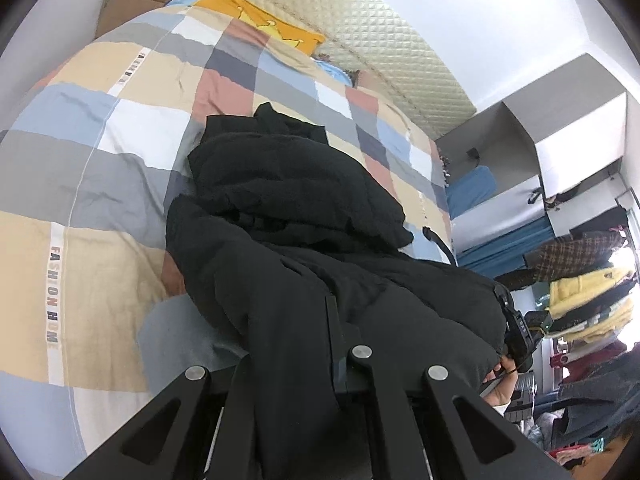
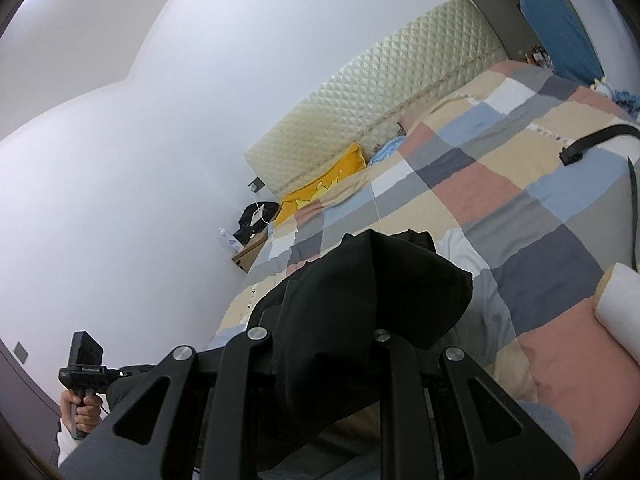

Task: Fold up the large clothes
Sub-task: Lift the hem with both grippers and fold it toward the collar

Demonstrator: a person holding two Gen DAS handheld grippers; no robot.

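Note:
A large black padded jacket (image 1: 296,208) lies bunched on the checked bedspread (image 1: 100,152). My left gripper (image 1: 308,344) is shut on the jacket's near edge, with black cloth draped between and over its fingers. My right gripper (image 2: 320,340) is shut on another part of the black jacket (image 2: 360,292) and holds it lifted above the bedspread (image 2: 500,208). The right gripper's body and the hand that holds it show in the left wrist view (image 1: 520,332). The left gripper's body shows in the right wrist view (image 2: 84,364). The fingertips are hidden by cloth in both views.
A yellow pillow (image 1: 264,20) and a quilted cream headboard (image 1: 360,28) are at the bed's far end. A bedside box (image 1: 132,0) holds dark items. A black strap (image 2: 600,136) and a white roll (image 2: 624,312) lie on the bed. Shelves and hanging clothes (image 1: 580,280) stand at the right.

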